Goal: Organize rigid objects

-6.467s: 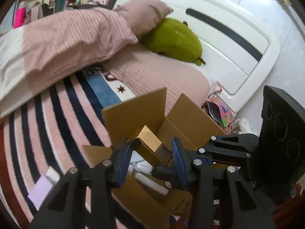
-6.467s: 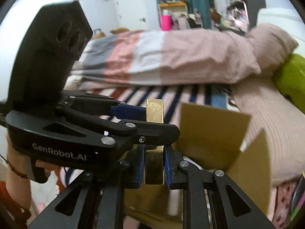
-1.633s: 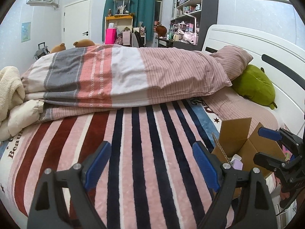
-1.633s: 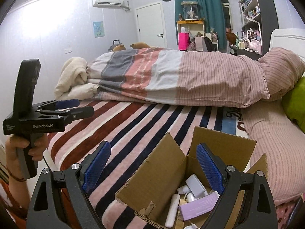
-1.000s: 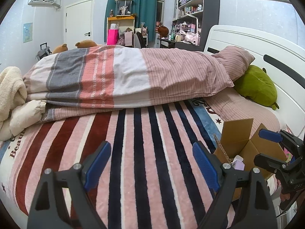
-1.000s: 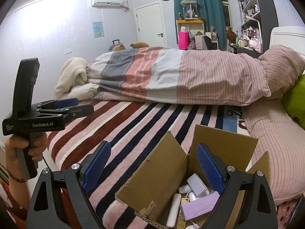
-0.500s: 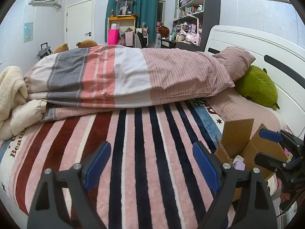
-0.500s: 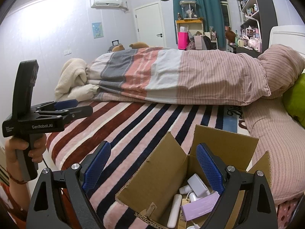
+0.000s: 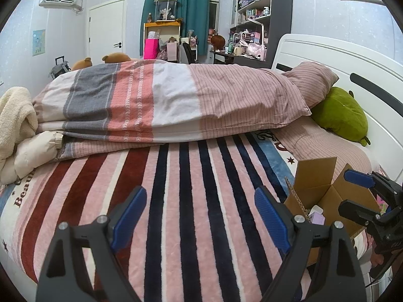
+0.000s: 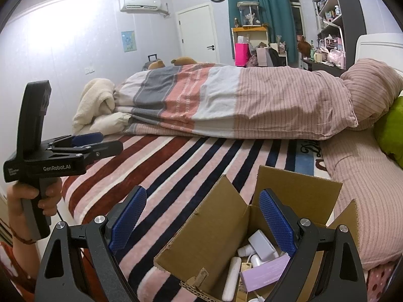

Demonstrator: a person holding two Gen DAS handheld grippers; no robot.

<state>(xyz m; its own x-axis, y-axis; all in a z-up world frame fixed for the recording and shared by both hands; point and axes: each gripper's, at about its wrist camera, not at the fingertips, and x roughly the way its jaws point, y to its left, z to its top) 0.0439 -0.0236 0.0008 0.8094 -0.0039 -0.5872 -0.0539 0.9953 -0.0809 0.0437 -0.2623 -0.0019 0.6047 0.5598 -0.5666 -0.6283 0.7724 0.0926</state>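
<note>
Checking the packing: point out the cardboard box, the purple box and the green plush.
cardboard box [image 10: 216, 236], right wrist view, left flap.
purple box [image 10: 264, 273], right wrist view, top face.
green plush [image 9: 338, 114], left wrist view, body.

From my remote station, the cardboard box [image 10: 214, 231] sat on the blanket [image 9: 191, 201] at the bed's right side, small items [image 10: 262, 244] inside it, the folded quilt [image 9: 176, 100] behind, the pillow [image 9: 314, 80] beyond to its right.

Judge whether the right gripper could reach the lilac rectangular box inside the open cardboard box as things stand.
Probably yes. The right gripper is open and empty above the cardboard box, whose flaps stand open, and the lilac rectangular box lies exposed on top.
</note>
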